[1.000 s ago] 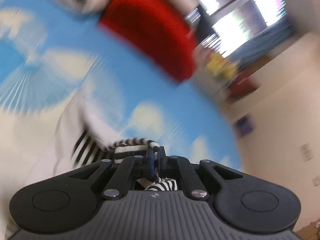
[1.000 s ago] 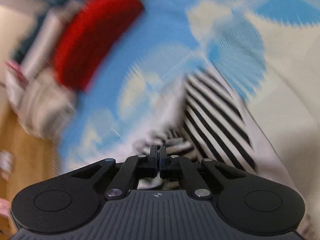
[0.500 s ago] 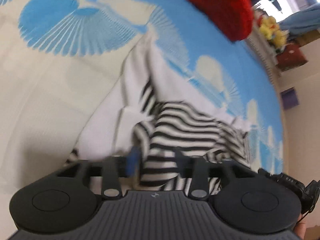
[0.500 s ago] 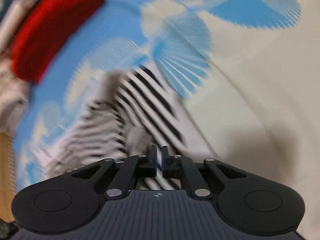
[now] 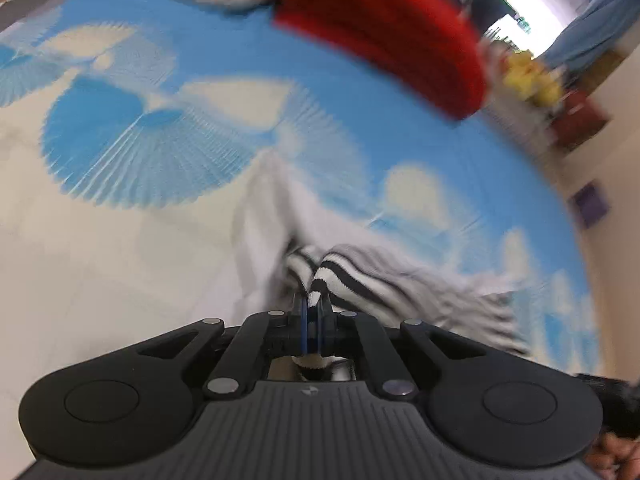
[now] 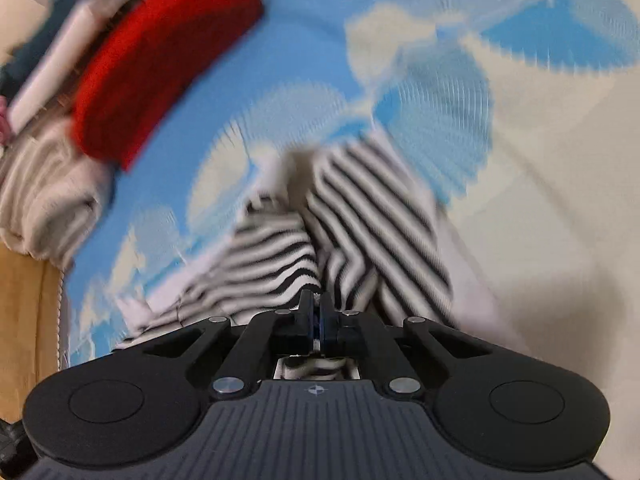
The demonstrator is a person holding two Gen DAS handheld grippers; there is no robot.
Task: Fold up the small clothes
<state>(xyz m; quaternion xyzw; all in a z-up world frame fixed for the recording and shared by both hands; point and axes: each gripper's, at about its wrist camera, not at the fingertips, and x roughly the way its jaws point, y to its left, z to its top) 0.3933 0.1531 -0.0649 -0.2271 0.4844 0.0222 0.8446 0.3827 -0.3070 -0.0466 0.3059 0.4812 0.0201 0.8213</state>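
A small black-and-white striped garment with white parts lies bunched on a blue and cream patterned cloth. My left gripper is shut on a striped edge of it, and cloth shows between the fingers. In the right wrist view the striped garment spreads ahead, partly folded over itself. My right gripper is shut on another striped edge. Both views are blurred by motion.
A red folded cloth lies at the far side, also in the right wrist view. A beige towel pile sits beside it at the left. A wooden edge borders the patterned cloth.
Half a second ago my left gripper was open over the garment; now it is shut on a striped edge. My right gripper stays shut on the garment. Both views have swung upward toward the red cloth.
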